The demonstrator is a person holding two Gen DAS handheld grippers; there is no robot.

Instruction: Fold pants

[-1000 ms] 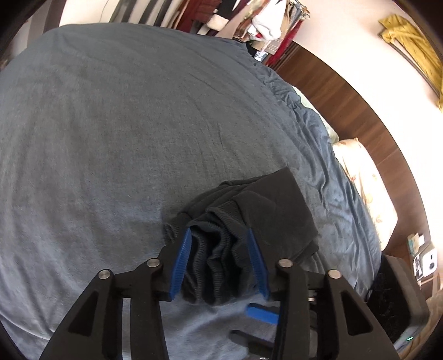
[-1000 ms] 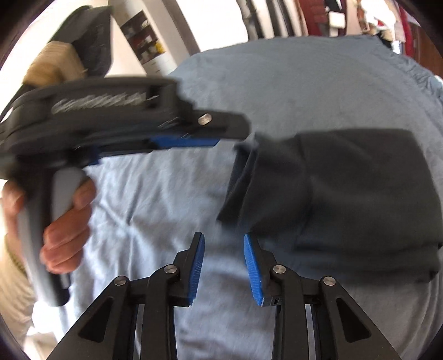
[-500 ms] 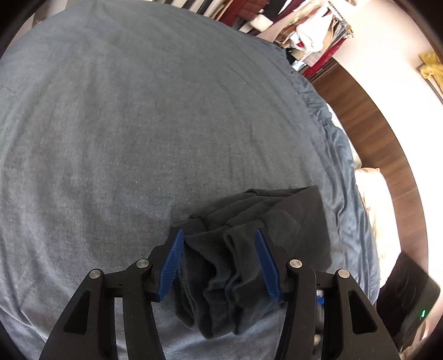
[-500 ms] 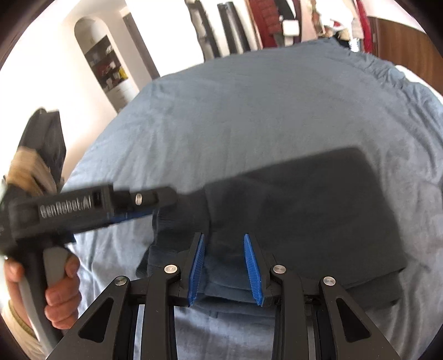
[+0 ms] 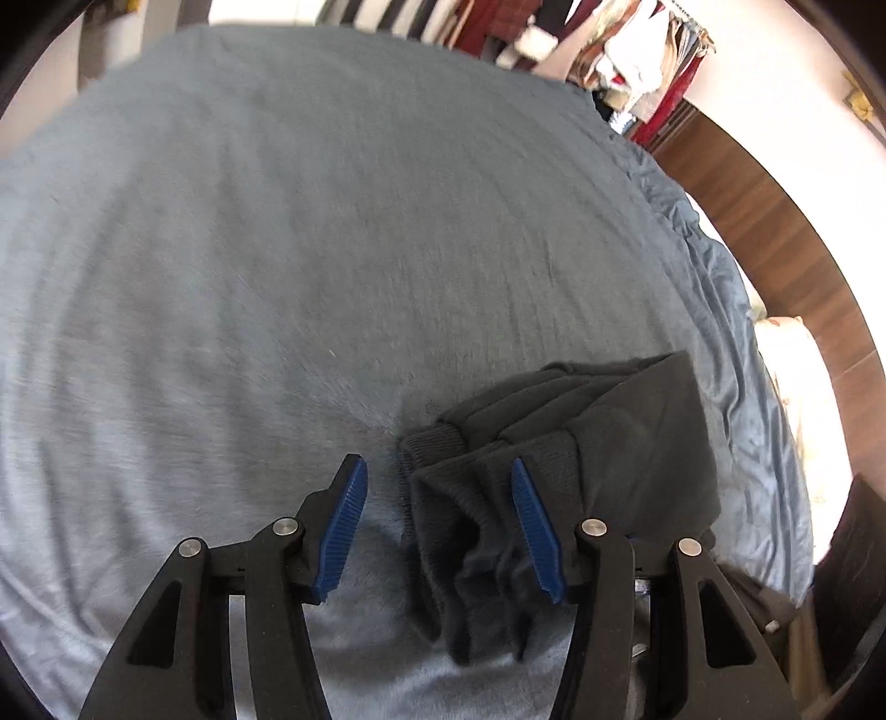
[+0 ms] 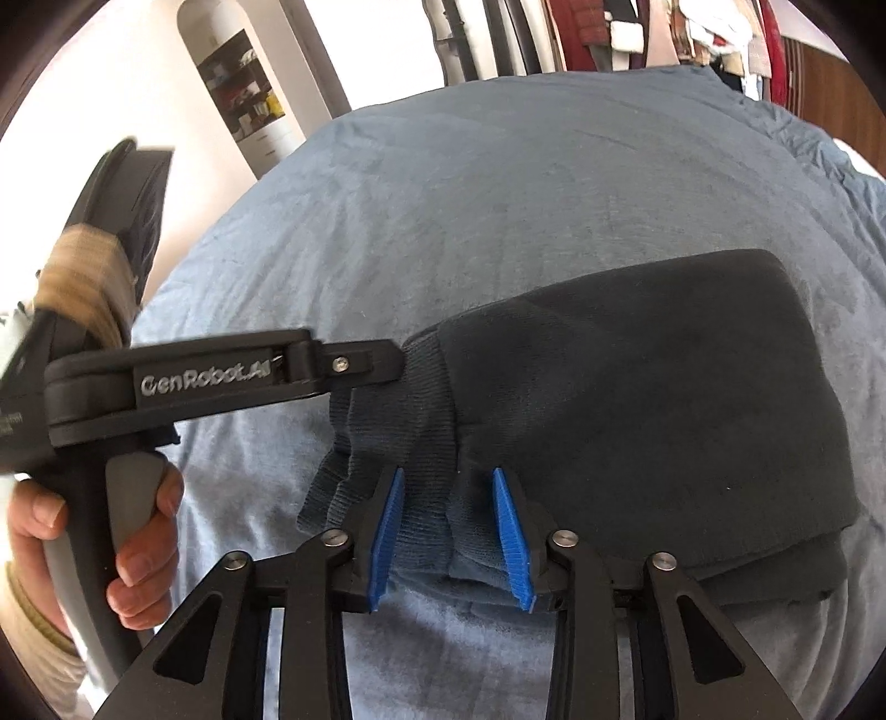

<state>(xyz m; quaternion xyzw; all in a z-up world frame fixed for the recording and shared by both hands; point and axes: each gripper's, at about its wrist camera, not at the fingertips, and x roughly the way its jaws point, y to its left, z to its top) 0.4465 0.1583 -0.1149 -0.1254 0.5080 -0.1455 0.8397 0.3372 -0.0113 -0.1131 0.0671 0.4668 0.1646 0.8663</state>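
Dark grey pants (image 6: 637, 399) lie folded in a thick stack on the blue-grey bed cover (image 6: 498, 183). Their ribbed cuffs (image 6: 410, 421) bunch at the stack's near left end. My right gripper (image 6: 446, 526) is open, its blue pads either side of the cuff bunch. My left gripper (image 5: 437, 526) is open; the cuff end of the pants (image 5: 581, 443) lies between its pads, nearer the right pad. In the right wrist view the left gripper's finger (image 6: 360, 365) touches the cuffs from the left.
The bed cover (image 5: 332, 249) spreads wide to the left and far side. A wooden headboard (image 5: 775, 221) and a pillow (image 5: 797, 376) lie to the right. Hanging clothes (image 5: 609, 44) are beyond the bed. A person's hand (image 6: 138, 554) holds the left gripper's handle.
My left gripper has shifted left, so the cuffs now sit toward its right pad. My right gripper has opened wider and moved in around the cuff bunch.
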